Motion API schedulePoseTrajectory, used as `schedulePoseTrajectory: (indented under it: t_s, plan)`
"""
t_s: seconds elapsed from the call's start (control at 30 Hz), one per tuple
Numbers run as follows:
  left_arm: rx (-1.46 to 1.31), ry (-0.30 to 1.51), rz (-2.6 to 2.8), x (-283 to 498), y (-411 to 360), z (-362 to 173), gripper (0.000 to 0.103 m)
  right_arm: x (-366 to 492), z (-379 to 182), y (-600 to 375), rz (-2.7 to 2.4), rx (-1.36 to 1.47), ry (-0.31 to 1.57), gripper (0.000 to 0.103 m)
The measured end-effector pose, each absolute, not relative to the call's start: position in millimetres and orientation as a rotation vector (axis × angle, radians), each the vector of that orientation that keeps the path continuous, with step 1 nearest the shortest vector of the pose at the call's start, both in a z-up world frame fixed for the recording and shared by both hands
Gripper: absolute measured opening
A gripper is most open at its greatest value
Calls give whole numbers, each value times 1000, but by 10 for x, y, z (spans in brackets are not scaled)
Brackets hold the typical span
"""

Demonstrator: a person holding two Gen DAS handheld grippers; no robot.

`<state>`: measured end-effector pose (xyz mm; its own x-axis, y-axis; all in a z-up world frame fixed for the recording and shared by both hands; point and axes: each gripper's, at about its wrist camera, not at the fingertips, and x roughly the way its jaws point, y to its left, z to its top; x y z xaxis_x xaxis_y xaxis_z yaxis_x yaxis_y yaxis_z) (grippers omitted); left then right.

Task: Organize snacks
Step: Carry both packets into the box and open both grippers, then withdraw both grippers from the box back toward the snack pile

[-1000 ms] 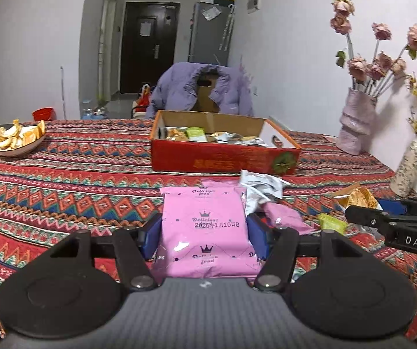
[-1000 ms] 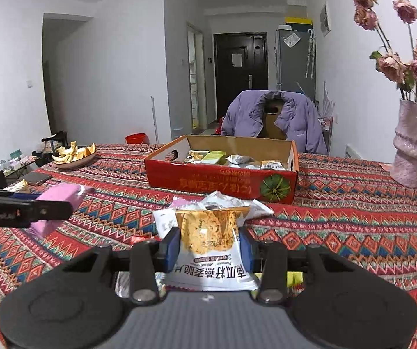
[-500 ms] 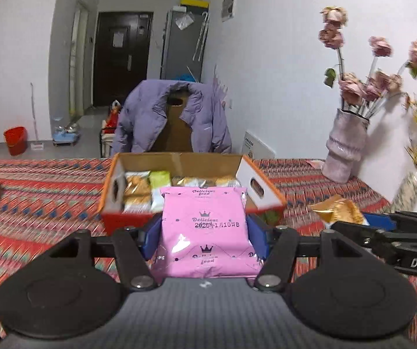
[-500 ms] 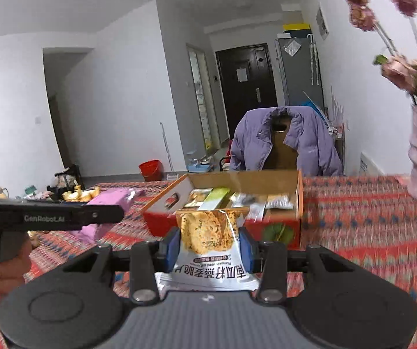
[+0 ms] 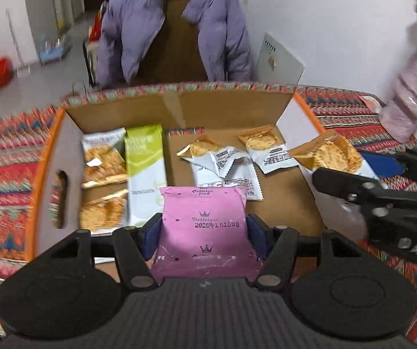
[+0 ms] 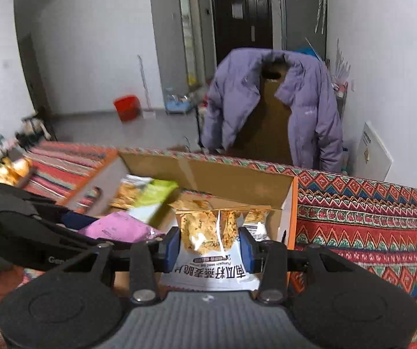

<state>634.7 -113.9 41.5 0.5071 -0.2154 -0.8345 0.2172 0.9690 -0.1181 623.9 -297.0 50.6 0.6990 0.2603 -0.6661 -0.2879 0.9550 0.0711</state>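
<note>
Much of both views blurs at the edges: the pale vase (image 5: 409,99) at the upper right of the left wrist view is smeared, and the striped woven cloth on the desk (image 5: 1,174) loses its pattern toward the left.

Our left gripper (image 5: 205,232) has its jaws partly closed on the pink snack packet (image 5: 204,232), a flat, glossy foil pouch with crown prints. Its lower end hides behind the gripper body, and its long axis runs up the frame toward the cardboard box (image 5: 228,110). The packet sits at lower centre, above the box's near part.

Our right gripper (image 6: 209,245) has its jaws nearly closed on the white pumpkin-seed crisp packet (image 6: 208,250), crinkled film with a biscuit picture. Its printed text reads upside down, the biscuit end pointing away toward the box (image 6: 208,174), at lower centre of that view.

Inside the box lie a green-and-white packet (image 5: 145,171) and several crisp packets (image 5: 225,165), some overlapping. A purple padded jacket (image 6: 266,99) drapes a chair beyond.
</note>
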Motion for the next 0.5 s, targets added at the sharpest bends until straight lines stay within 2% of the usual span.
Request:
schedulePoseTrajectory:
  t_s: [0.17, 0.23, 0.27, 0.33, 0.5]
  plan:
    - [-7, 1001, -239, 6394, -1127, 201, 63, 6479, 203, -2930, 282, -17, 794, 44]
    - [-7, 1005, -272, 6362, -1104, 172, 73, 6481, 112, -2934, 279, -17, 798, 45]
    - [-15, 1001, -274, 6340, -1061, 174, 75, 6482, 84, -2941, 274, -9, 796, 54]
    - [-29, 976, -271, 6290, -988, 227, 78, 6479, 82, -2967, 263, 18, 784, 65]
    - [-36, 920, -289, 6148, -841, 522, 80, 6356, 251, -2991, 268, 47, 745, 67]
